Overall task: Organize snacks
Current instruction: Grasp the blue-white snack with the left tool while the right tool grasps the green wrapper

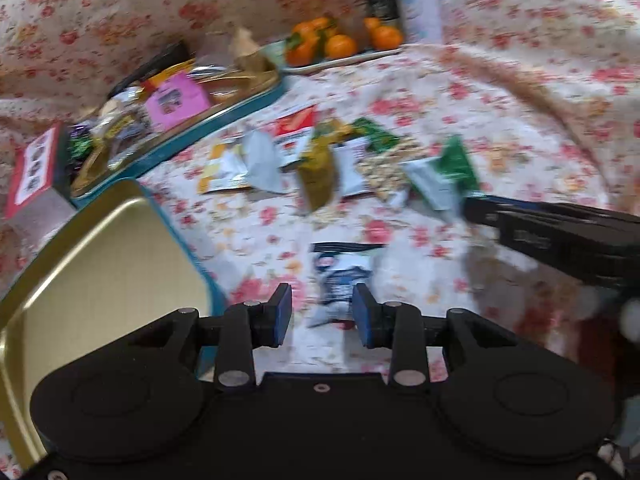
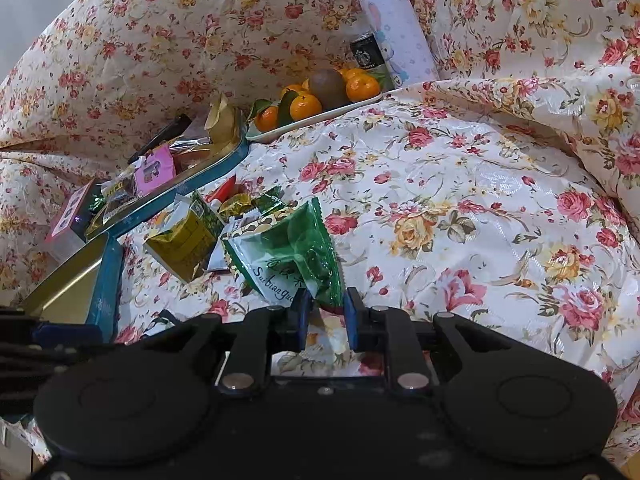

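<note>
Both tongs differed: our right gripper (image 2: 325,312) pinched the green snack packet (image 2: 298,246) by its lower edge, lifted off the floral cloth (image 2: 460,208); our left gripper (image 1: 322,310) stood spread over a blue-white packet (image 1: 340,276) (blurred), beside the gold tin lid (image 1: 100,264).

A floral tablecloth (image 2: 460,200) covers the desk and rises in folds at the back. On it lie a teal tin (image 2: 208,176) full of snacks, its gold-lined lid (image 1: 100,264) nearer, a scatter of snack packets (image 1: 320,160), a dark blue packet (image 1: 340,276), a plate of mandarins (image 2: 316,120), and a lilac flask (image 2: 396,28) by a dark can (image 2: 366,54).
</note>
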Demonstrator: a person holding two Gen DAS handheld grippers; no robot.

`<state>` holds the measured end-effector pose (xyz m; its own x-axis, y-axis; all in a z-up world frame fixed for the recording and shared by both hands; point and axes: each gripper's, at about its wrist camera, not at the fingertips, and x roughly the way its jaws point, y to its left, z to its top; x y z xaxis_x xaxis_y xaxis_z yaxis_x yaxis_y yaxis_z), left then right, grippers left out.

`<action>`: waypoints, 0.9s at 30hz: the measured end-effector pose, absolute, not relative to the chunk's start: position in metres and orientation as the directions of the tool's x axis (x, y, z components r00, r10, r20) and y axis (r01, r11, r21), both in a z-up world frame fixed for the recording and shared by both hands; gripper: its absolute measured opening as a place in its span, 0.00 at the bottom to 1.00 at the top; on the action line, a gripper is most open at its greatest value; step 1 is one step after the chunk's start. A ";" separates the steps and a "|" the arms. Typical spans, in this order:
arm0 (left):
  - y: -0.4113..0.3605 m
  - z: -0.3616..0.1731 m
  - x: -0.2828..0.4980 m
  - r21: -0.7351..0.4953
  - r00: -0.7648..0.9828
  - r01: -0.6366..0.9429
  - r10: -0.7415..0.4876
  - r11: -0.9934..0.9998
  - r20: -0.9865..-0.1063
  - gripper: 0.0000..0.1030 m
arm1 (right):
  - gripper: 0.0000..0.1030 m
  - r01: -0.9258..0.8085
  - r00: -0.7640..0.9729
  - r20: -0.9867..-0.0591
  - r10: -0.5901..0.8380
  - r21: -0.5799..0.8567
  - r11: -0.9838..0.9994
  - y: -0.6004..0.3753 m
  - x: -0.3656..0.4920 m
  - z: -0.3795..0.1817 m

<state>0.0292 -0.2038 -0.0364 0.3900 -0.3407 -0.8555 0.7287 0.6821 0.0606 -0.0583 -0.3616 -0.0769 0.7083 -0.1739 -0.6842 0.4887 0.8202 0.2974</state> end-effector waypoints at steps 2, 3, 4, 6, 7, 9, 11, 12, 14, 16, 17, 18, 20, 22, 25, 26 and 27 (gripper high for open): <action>-0.207 -0.039 0.028 0.030 0.367 0.738 -0.363 0.674 -0.856 0.43 | 0.21 0.487 0.708 -0.685 -0.172 0.297 0.821 -0.361 -0.057 -0.077; -0.210 -0.041 0.028 0.015 0.352 0.741 -0.369 0.671 -0.860 0.43 | 0.21 0.486 0.709 -0.685 -0.171 0.298 0.822 -0.362 -0.057 -0.077; -0.212 -0.044 0.029 0.011 0.347 0.739 -0.367 0.673 -0.863 0.43 | 0.22 0.485 0.709 -0.685 -0.170 0.299 0.822 -0.362 -0.057 -0.077; -0.216 -0.050 0.030 0.022 0.355 0.727 -0.348 0.686 -0.868 0.43 | 0.22 0.483 0.709 -0.686 -0.166 0.299 0.823 -0.363 -0.056 -0.077; -0.219 -0.052 0.031 0.037 0.371 0.716 -0.336 0.697 -0.866 0.43 | 0.22 0.481 0.709 -0.686 -0.164 0.301 0.823 -0.364 -0.056 -0.077; -0.219 -0.053 0.033 0.045 0.387 0.701 -0.327 0.711 -0.862 0.43 | 0.22 0.480 0.710 -0.686 -0.162 0.302 0.824 -0.364 -0.056 -0.077; -0.219 -0.054 0.036 0.041 0.391 0.689 -0.324 0.724 -0.861 0.44 | 0.22 0.479 0.710 -0.685 -0.163 0.301 0.825 -0.364 -0.056 -0.077; -0.219 -0.055 0.038 0.037 0.388 0.686 -0.322 0.727 -0.864 0.44 | 0.23 0.477 0.712 -0.684 -0.162 0.301 0.826 -0.364 -0.056 -0.078; -0.218 -0.056 0.039 0.033 0.388 0.679 -0.320 0.734 -0.865 0.46 | 0.26 0.472 0.715 -0.680 -0.161 0.299 0.829 -0.364 -0.055 -0.077; -0.219 -0.057 0.039 0.032 0.389 0.677 -0.321 0.735 -0.864 0.45 | 0.29 0.460 0.721 -0.676 -0.156 0.297 0.837 -0.362 -0.054 -0.077; -0.220 -0.057 0.039 0.032 0.388 0.679 -0.321 0.734 -0.864 0.45 | 0.32 0.451 0.726 -0.671 -0.150 0.301 0.840 -0.362 -0.054 -0.076; -0.221 -0.058 0.040 0.031 0.385 0.679 -0.320 0.733 -0.866 0.45 | 0.35 0.441 0.733 -0.666 -0.141 0.307 0.843 -0.361 -0.054 -0.076; -0.222 -0.061 0.042 0.025 0.380 0.678 -0.320 0.735 -0.868 0.45 | 0.48 0.422 0.744 -0.657 -0.123 0.319 0.849 -0.360 -0.052 -0.075; -0.223 -0.065 0.045 0.013 0.367 0.672 -0.319 0.740 -0.874 0.46 | 0.53 0.408 0.752 -0.647 -0.121 0.314 0.857 -0.357 -0.049 -0.073; -0.223 -0.068 0.047 0.002 0.363 0.666 -0.321 0.746 -0.875 0.48 | 0.60 0.388 0.758 -0.640 -0.124 0.291 0.875 -0.354 -0.042 -0.070; -0.223 -0.068 0.046 0.003 0.365 0.665 -0.322 0.747 -0.874 0.48 | 0.60 0.385 0.758 -0.639 -0.128 0.280 0.880 -0.353 -0.039 -0.070; -0.224 -0.068 0.046 0.005 0.367 0.665 -0.321 0.747 -0.873 0.48 | 0.60 0.382 0.759 -0.638 -0.132 0.272 0.883 -0.353 -0.037 -0.070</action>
<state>0.0460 -0.2235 -0.0682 0.3674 -0.3209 -0.8729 0.6651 0.7467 0.0054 -0.0372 -0.3529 -0.0697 0.7587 -0.1318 -0.6380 0.3823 0.8830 0.2722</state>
